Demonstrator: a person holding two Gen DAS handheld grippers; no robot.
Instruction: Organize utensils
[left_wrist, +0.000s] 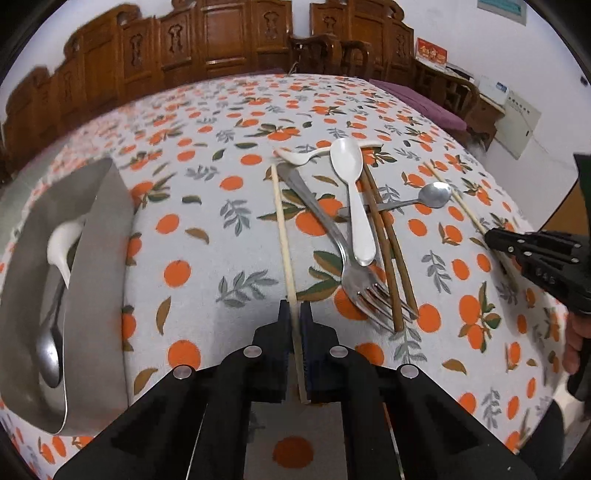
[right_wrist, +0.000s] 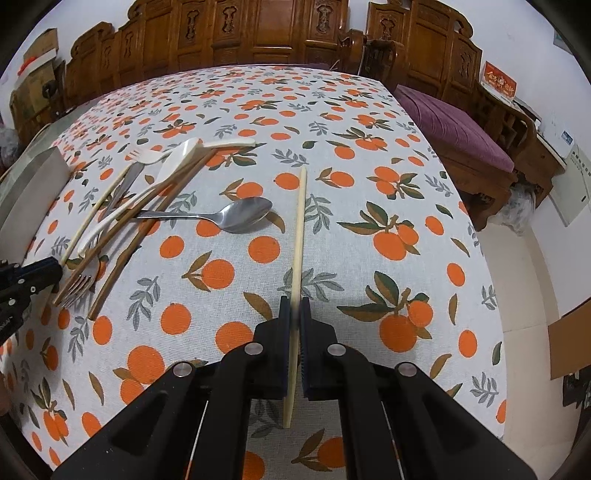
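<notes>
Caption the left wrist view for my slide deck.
Left gripper shut on a pale chopstick beside piled cutlery; steel tray at left.

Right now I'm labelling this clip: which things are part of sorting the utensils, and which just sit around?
Job:
left gripper, pale chopstick
right gripper, second pale chopstick
brown chopsticks
steel fork
white plastic spoon
steel spoon
metal tray

Around:
purple cushion
carved wooden chairs

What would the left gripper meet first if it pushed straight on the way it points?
Likely the tablecloth itself: the left gripper, jaws shut on a pale chopstick, angles down at bare cloth. The metal fork lies just right of that line; depth is uncertain.
</notes>
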